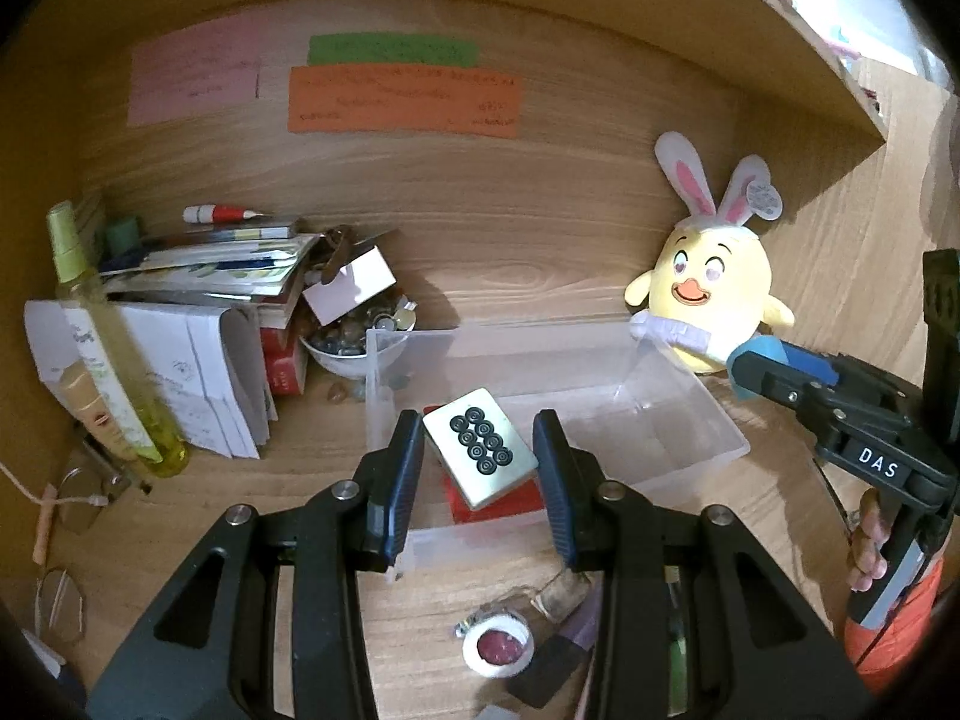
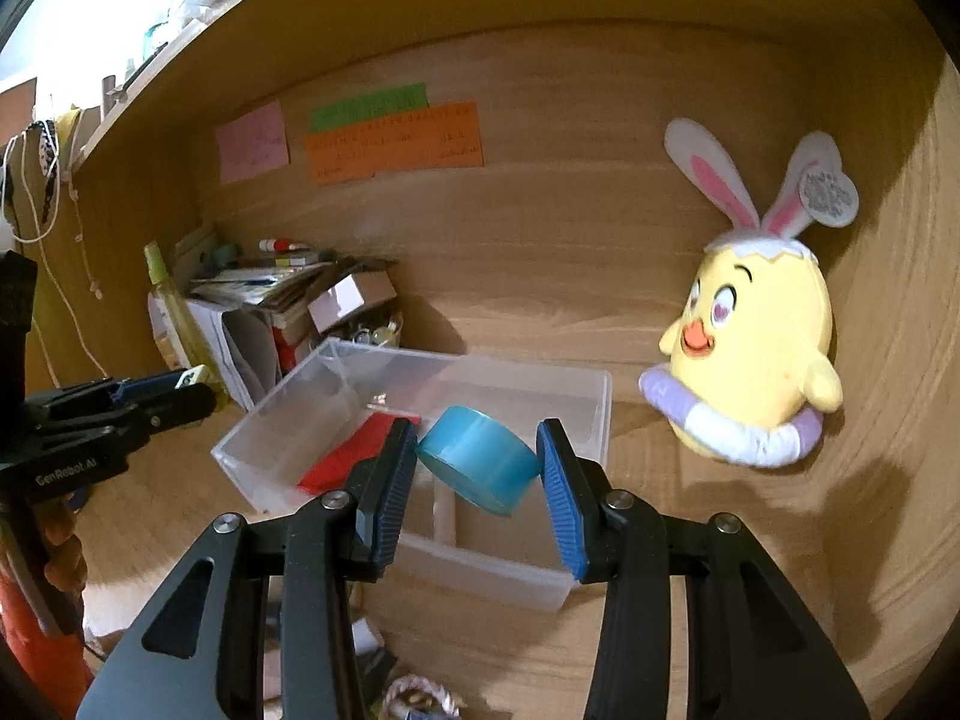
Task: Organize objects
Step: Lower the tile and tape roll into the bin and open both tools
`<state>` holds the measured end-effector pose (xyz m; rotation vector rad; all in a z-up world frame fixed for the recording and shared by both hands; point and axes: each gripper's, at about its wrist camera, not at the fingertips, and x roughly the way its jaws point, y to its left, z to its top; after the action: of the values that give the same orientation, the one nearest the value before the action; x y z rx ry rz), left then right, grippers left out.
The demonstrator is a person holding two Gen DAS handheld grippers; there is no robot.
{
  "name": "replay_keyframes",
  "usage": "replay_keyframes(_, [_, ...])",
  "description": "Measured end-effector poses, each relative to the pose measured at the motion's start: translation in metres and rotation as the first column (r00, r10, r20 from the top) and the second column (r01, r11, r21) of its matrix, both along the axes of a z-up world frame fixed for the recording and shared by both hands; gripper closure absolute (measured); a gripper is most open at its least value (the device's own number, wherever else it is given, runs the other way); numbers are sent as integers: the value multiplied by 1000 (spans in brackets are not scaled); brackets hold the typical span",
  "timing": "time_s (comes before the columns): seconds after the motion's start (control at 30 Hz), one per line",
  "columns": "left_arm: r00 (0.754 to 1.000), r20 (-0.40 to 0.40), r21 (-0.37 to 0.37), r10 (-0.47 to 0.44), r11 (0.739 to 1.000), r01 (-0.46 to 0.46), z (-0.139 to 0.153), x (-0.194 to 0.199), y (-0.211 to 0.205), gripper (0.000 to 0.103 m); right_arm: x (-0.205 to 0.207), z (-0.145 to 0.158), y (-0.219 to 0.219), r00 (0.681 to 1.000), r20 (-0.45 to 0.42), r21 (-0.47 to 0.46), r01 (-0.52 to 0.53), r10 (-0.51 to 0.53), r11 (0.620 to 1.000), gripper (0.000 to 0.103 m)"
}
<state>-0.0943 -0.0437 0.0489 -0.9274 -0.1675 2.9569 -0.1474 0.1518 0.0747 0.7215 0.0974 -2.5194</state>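
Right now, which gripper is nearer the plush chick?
Right. The right gripper, holding the blue tape roll, is just beside the plush chick; the left gripper is over the bin's far end.

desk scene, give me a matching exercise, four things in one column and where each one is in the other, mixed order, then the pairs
Things:
1. mahjong tile
2. blue tape roll
3. red card
4. plush chick

Places:
A. lying in the clear plastic box
B. between the fingers of the right gripper
C. against the wooden back wall, right of the box
D. between the fingers of the left gripper

Pairs: 1-D, 2-B, 3-A, 4-C
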Motion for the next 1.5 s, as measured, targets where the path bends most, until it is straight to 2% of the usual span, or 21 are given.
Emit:
replay_keyframes(0.2, [998, 67, 12, -8, 1000, 7, -16, -26, -1, 66, -21, -7, -12, 999, 34, 14, 2, -2, 1000, 65])
replay_keyframes(0.4, [990, 142, 21, 1, 1000, -4, -37, -50, -7, 66, -41, -30, -22, 996, 93, 41, 3, -7, 999, 65])
replay_keyframes(0.57, [985, 172, 23, -10, 1000, 6, -49, -60, -6, 66, -52, -47, -29, 990, 139, 61, -2, -7, 998, 65])
replay_keyframes(1.03, [977, 209, -11, -42, 999, 45, -64, -73, 5, 66, -62, -69, -41, 983, 180, 137, -9, -16, 991, 65])
replay_keyframes(1.2, [976, 212, 1, -49, 999, 50, -63, -73, 3, 66, -63, -72, -44, 982, 187, 148, -16, -13, 989, 65])
replay_keyframes(1.4, [978, 203, 18, -56, 998, 53, -57, -67, 2, 60, -63, -72, -46, 982, 188, 154, -15, -14, 988, 65])
replay_keyframes(1.5, [982, 183, 12, -54, 999, 53, -50, -62, 4, 51, -62, -72, -46, 982, 190, 158, -15, -15, 987, 64])
